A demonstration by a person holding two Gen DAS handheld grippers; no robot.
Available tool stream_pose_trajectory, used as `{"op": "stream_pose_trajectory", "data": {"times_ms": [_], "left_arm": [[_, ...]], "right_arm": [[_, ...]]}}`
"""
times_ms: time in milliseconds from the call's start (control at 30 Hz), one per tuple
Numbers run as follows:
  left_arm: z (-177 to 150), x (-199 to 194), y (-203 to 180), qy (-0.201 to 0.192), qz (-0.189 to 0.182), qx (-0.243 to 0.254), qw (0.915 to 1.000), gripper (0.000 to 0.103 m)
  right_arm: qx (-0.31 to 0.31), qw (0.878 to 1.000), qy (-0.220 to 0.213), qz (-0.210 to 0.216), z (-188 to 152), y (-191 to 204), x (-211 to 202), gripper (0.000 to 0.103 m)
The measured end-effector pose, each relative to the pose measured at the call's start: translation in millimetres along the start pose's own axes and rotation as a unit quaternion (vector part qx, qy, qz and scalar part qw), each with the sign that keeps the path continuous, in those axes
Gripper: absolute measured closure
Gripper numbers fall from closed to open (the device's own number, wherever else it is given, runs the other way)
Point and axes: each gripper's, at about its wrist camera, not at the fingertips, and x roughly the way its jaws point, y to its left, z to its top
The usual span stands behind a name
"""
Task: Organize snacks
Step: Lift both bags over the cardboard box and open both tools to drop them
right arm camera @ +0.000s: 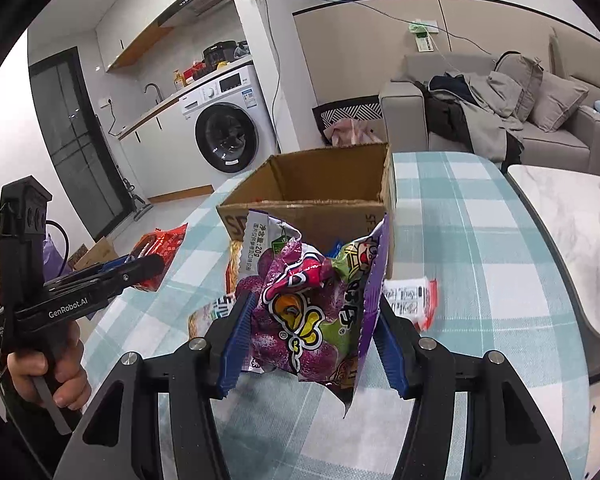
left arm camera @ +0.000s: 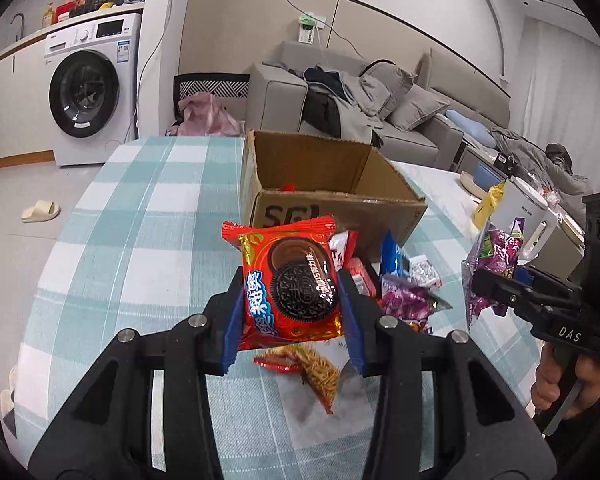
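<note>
Living-room backdrop: washing machine [left arm camera: 87,96] at 10 o'clock, grey sofa [left arm camera: 384,92] at 1 o'clock. Checked teal tablecloth [left arm camera: 140,216] carries an open cardboard box [left arm camera: 324,184], centre, 12 o'clock from both grippers. Left gripper [left arm camera: 291,312] is clamped on a red Oreo packet [left arm camera: 290,280], held above the cloth. Right gripper [right arm camera: 308,340] is closed on a crumpled purple snack bag [right arm camera: 312,304], just short of the box's near wall. Loose snacks [left arm camera: 404,284] lie beside the box at 3 o'clock; noodle packet [left arm camera: 308,368] under the left gripper.
</note>
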Motion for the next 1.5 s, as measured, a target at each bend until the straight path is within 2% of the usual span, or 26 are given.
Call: {"op": "stream_pose_trajectory", "data": {"times_ms": [467,933,1500], "left_arm": [[43,12,-11,-0.021,0.003,0.02,0.9996,0.064],[82,53,-13,-0.015,0.017,0.028,0.9993,0.064],[128,94,-16,-0.021,0.011,0.04,0.9989,0.064]], "right_arm": [[-0.01,1.0,-0.025,0.004,46,7,8,0.045],[-0.007,1.0,-0.025,0.005,88,0,40,0.045],[0.011,1.0,-0.023,-0.003,120,-18,77,0.045]]}}
